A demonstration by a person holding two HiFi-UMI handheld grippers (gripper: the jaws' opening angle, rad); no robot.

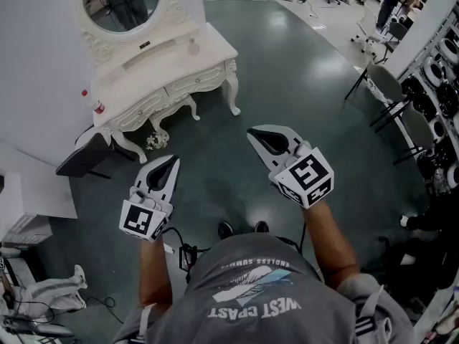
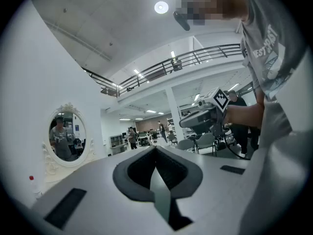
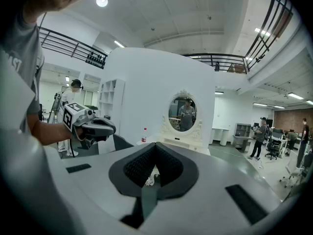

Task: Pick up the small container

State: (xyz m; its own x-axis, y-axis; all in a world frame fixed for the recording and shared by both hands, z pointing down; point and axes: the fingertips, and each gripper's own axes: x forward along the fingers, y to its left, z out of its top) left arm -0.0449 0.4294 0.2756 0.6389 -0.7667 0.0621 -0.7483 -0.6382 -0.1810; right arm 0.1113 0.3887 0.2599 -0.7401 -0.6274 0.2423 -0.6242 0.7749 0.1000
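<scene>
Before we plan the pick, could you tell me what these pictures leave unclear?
- Small container, head view: too small to tell its kind or lid.
- Dressing table top, left gripper view: hidden behind the left gripper.
- Red-capped bottle, right gripper view: label too small to read.

Your small container (image 1: 192, 46): pale, upright, small, far left on the white vanity (image 1: 215, 49) top, near its right end.
</scene>
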